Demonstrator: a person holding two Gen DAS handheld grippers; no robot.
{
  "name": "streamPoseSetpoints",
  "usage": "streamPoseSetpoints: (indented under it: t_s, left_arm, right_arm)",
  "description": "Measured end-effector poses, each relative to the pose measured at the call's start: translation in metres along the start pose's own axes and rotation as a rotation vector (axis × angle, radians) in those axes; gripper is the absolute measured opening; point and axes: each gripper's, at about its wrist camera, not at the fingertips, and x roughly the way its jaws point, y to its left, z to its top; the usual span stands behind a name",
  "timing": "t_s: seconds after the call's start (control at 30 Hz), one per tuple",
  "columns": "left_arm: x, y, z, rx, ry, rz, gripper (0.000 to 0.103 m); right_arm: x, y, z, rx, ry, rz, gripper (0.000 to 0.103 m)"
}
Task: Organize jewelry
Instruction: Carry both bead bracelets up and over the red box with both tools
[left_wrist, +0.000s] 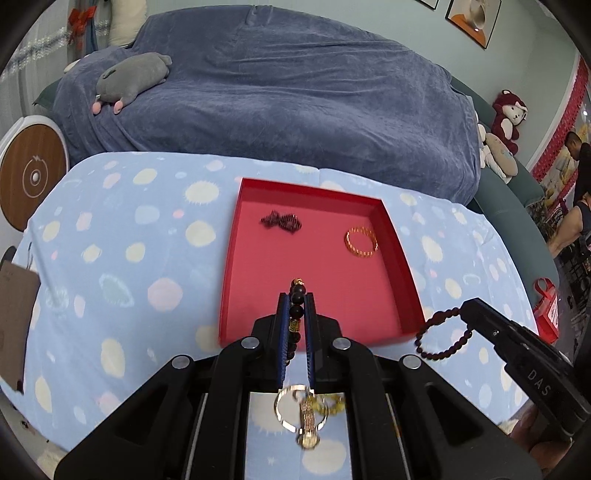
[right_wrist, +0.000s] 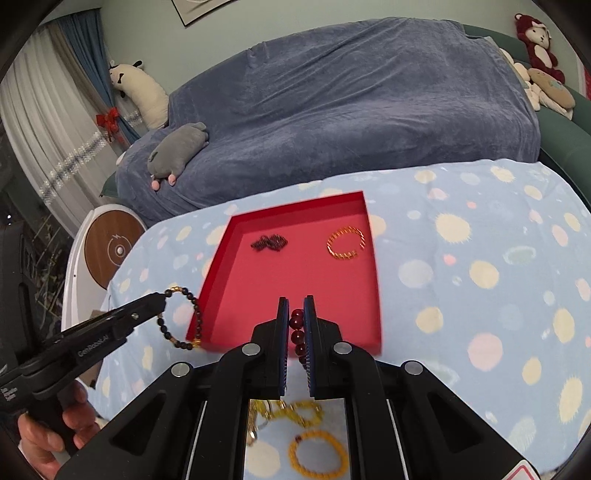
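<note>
A red tray (left_wrist: 402, 258) (right_wrist: 221, 254) lies on the spotted blue cloth. In it lie a black coiled piece (left_wrist: 282, 220) (right_wrist: 269, 242) and a gold bracelet (left_wrist: 361, 240) (right_wrist: 345, 243). My left gripper (left_wrist: 296, 299) is shut on a black bead bracelet (left_wrist: 297, 306) (right_wrist: 181, 317) with gold accents, held above the tray's near left edge. My right gripper (right_wrist: 296, 302) is shut on a dark red bead bracelet (right_wrist: 297, 325) (left_wrist: 441, 334), held above the tray's near edge.
Under the grippers lie a silver ring with a gold charm (left_wrist: 304, 417), a yellow bead bracelet (right_wrist: 317, 456) and a yellow chain (right_wrist: 288, 411). A blue-covered sofa (left_wrist: 295, 92) with a grey plush (left_wrist: 133, 77) stands behind. A round white-and-wood object (left_wrist: 31, 177) is at left.
</note>
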Motion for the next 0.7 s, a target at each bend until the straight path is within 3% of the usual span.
streamPoseSetpoints:
  t_s: [0.3,0.7]
  left_arm:
    - [0.053,0.001,0.049,0.024,0.012,0.038,0.008]
    - [0.116,0.014,0.056,0.023,0.086,0.069,0.008]
  right_arm:
    - [0.066,0.008,0.045,-0.020,0.031,0.025,0.008]
    - [0.138,-0.018,0.049,0.006,0.150,-0.018,0.008]
